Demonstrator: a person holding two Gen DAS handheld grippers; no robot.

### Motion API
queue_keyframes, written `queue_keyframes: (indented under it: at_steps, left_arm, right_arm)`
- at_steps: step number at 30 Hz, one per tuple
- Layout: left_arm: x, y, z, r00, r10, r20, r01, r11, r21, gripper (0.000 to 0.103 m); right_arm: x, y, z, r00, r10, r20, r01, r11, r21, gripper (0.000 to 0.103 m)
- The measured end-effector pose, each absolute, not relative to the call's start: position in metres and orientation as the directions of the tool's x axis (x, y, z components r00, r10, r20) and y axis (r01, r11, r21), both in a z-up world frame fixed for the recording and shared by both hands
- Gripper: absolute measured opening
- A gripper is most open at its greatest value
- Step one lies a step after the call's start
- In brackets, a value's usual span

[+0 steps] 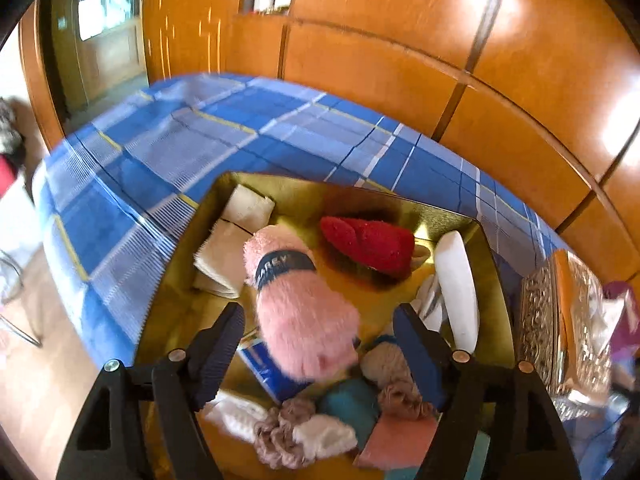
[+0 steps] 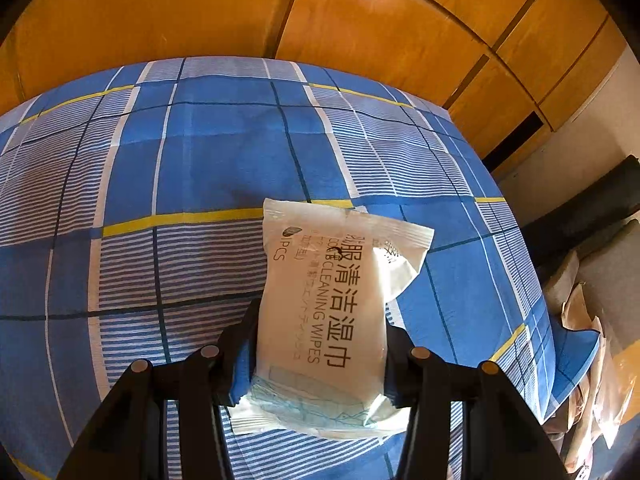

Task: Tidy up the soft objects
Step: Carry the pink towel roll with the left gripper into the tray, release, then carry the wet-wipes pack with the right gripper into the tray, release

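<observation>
In the left wrist view a gold tray [image 1: 494, 264] on the blue plaid bed holds several soft things: a pink fluffy item with a dark band [image 1: 300, 300], a red fluffy item [image 1: 372, 244], folded white cloths [image 1: 236, 240], scrunchies [image 1: 280, 428] and a white oval object [image 1: 456, 280]. My left gripper [image 1: 320, 340] is open over the tray, its jaws on either side of the pink item, apart from it. In the right wrist view my right gripper [image 2: 320, 332] is shut on a white pack of cleaning wipes [image 2: 332, 312] above the bedspread.
The blue plaid bedspread [image 2: 200, 160] covers the bed. Orange wooden wardrobe panels [image 1: 440, 40] stand behind it. An ornate tissue box [image 1: 560, 328] sits right of the tray. Bags [image 2: 592, 360] lie on the floor at the bed's right edge.
</observation>
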State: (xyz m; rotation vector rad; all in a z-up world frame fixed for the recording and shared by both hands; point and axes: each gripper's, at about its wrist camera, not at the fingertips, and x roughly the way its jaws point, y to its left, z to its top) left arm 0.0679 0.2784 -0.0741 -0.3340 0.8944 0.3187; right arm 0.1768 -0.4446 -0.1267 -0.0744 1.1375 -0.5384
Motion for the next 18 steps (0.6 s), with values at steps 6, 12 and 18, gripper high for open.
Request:
queue_keyframes:
  at_steps: [6, 12, 18]
  left_arm:
    - [0.043, 0.252, -0.068, 0.603, 0.176, -0.778, -0.368, 0.927, -0.075, 0.077]
    - [0.027, 0.229, -0.065, 0.626, 0.185, -0.757, -0.324, 0.945, -0.037, 0.077]
    - [0.016, 0.212, -0.058, 0.655, 0.185, -0.733, -0.278, 0.961, -0.006, 0.077]
  right_arm:
    - [0.178, -0.444, -0.127, 0.307, -0.446, -0.840, 0.367, 0.871, -0.328, 0.049]
    - [0.178, -0.446, -0.125, 0.312, -0.428, -0.848, 0.370, 0.877, -0.306, 0.047]
    - [0.180, -0.437, -0.121, 0.334, -0.331, -0.883, 0.365, 0.909, -0.203, 0.047]
